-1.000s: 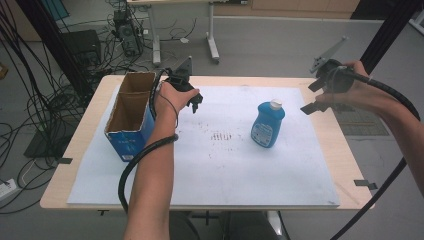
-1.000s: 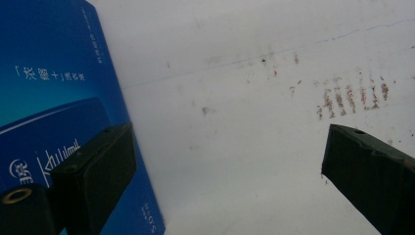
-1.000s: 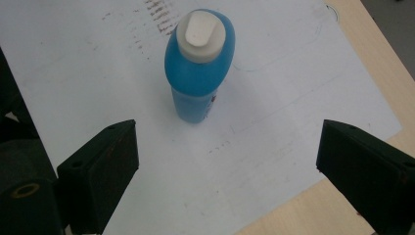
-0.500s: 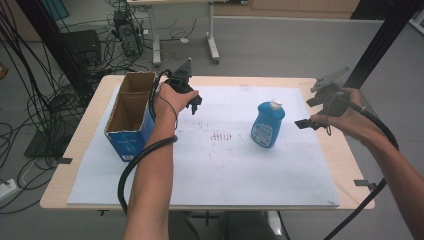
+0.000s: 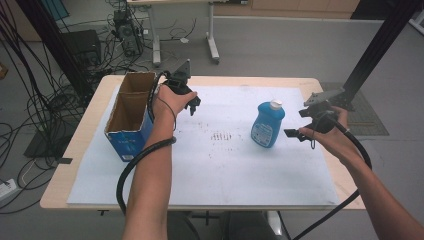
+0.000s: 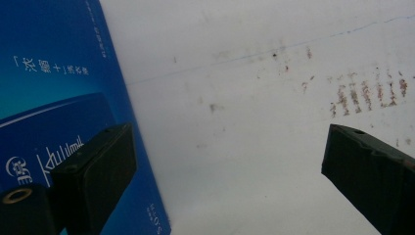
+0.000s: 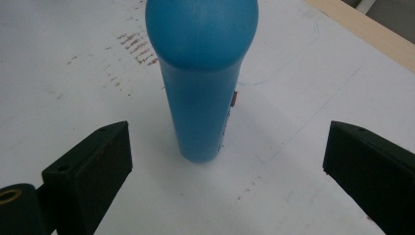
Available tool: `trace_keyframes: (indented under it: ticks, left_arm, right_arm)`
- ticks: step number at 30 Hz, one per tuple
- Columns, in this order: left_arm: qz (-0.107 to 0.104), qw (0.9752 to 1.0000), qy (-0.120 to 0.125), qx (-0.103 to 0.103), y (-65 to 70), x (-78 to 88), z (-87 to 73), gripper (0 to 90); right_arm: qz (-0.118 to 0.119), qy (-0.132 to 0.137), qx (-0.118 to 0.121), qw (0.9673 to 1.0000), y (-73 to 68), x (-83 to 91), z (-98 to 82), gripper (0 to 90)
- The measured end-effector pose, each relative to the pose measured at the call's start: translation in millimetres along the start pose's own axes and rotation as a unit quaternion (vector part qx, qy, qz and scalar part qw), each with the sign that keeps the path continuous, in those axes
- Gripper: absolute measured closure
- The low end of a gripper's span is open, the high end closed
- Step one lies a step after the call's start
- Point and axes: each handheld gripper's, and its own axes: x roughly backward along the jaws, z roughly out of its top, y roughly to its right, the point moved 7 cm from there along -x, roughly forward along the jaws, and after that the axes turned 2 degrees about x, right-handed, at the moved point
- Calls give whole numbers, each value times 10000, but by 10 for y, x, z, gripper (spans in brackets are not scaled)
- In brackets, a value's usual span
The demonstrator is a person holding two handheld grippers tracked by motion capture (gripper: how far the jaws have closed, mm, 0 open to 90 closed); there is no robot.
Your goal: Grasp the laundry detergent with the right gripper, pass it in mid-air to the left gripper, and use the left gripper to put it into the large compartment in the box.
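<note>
Landmark: bottle [image 5: 267,125], stood upright on the sheet [image 5: 210,170] laid over the table [image 5: 75,165], right of sheet centre. Smudge marks [image 5: 222,136] are found just left of the bottle. Box [image 5: 131,112] is set well left of it, at the sheet's left edge. Left gripper [image 5: 192,106] is held between box and bottle, near the box. Right gripper [image 5: 295,131] is positioned just right of the bottle, apart from it.
</note>
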Motion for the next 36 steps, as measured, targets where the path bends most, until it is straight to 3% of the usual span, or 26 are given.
trace_keyframes:
  ticks: [16,36]
  left_arm:
    - [-3,10000,-9,-18,-5,-36,-10,66]
    - [23,10000,-19,-41,-44,-56,-44,67]
  right_arm:
    - [-27,335,-202,9992,-142,-353,-108,32]
    - [-181,911,-515,9943,-246,-799,-153,24]
